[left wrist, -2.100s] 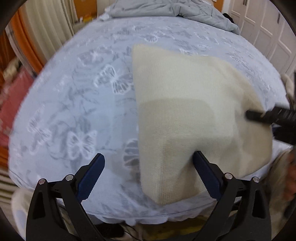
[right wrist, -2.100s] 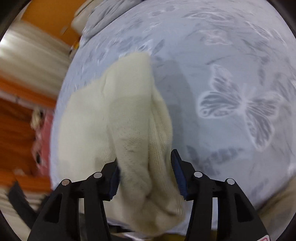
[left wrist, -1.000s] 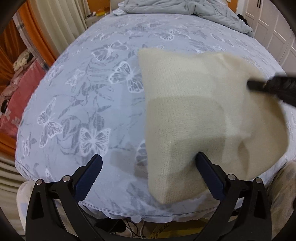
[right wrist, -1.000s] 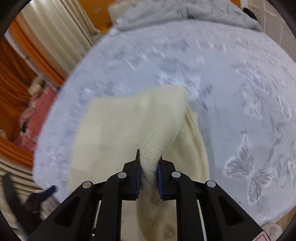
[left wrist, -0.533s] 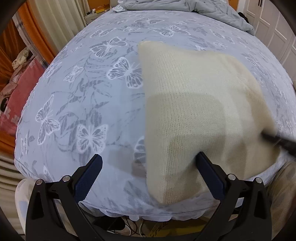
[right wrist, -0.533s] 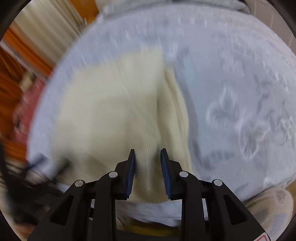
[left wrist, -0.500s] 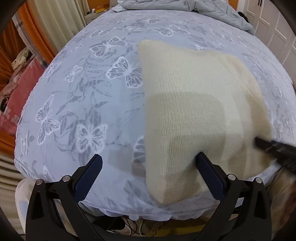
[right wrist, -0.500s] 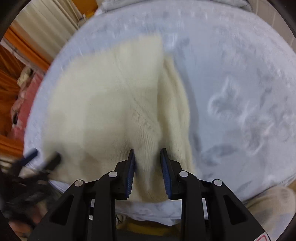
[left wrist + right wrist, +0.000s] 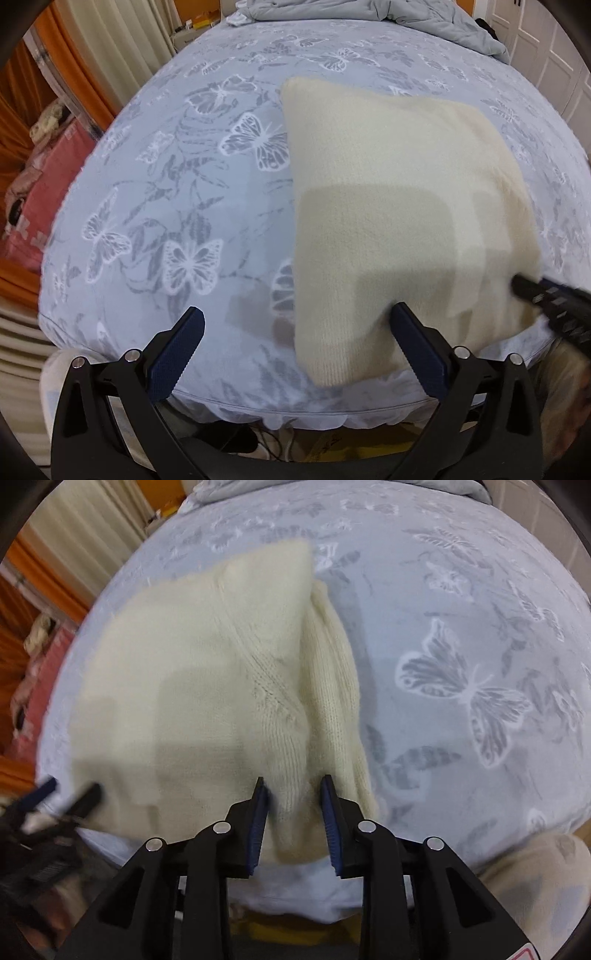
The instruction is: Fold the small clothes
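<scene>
I see my left gripper (image 9: 295, 343) spread wide, released; my right gripper (image 9: 295, 812) parted around the cream sweater (image 9: 207, 686), contact unclear through blur.

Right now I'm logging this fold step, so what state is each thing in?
cream knit garment: folded, lying flat near the bed's front edge.
left gripper: open wide, holding nothing.
right gripper: partly open, knit fabric between its fingers, not clamped.
butterfly bedsheet: spread smooth.
grey duvet: crumpled at the far end.
</scene>
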Available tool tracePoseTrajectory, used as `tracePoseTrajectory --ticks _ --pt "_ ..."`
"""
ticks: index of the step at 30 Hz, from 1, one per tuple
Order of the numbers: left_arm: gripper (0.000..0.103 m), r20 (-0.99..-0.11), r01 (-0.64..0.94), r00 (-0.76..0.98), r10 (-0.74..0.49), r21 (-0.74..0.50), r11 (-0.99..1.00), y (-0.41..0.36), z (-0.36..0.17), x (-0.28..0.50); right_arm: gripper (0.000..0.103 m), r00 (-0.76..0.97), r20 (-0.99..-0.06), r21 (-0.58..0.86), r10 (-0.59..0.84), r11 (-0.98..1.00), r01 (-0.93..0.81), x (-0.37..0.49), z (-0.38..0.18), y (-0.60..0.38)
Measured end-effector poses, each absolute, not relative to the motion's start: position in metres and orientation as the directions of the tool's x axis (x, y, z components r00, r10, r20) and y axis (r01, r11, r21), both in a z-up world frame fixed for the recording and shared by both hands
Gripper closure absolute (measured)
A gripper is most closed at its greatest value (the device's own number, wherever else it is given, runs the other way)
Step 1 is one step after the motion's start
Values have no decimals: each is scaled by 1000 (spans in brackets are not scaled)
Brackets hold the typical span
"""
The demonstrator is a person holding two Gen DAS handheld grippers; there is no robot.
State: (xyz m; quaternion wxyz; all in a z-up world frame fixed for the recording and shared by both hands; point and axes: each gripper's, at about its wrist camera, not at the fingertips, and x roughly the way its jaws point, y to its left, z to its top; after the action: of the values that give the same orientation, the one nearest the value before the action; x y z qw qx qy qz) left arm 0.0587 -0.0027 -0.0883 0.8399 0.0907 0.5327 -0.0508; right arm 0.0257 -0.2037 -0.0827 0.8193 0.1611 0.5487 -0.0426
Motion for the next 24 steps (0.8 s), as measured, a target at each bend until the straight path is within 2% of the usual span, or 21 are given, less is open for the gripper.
tracePoseTrajectory --ticks 1,3,4,6,10,17,24 --pt "5 -898 183 439 7 98 978 -1 -84 55 75 416 -904 215 101 947 238 20 -73 -203" --pt "5 -890 180 456 1 93 979 2 -77 51 68 477 -878 177 44 955 237 5 -50 -200" --pt "5 -888 178 460 -3 88 980 3 -74 49 59 488 -872 161 22 956 244 -1 -45 -200" --pt "5 -887 178 461 -21 69 982 4 -69 45 46 504 -864 146 -11 952 271 -15 -42 -198" --pt "5 -875 180 483 -32 63 982 1 -59 33 30 522 -853 181 -31 919 350 -42 -48 -203" --pt "5 -847 207 532 -23 104 973 -8 -56 9 26 471 -879 133 -75 910 393 -64 -68 -199" --pt "5 -843 199 537 -33 89 976 -5 -69 -9 23 477 -873 91 -101 928 362 -75 -74 -182"
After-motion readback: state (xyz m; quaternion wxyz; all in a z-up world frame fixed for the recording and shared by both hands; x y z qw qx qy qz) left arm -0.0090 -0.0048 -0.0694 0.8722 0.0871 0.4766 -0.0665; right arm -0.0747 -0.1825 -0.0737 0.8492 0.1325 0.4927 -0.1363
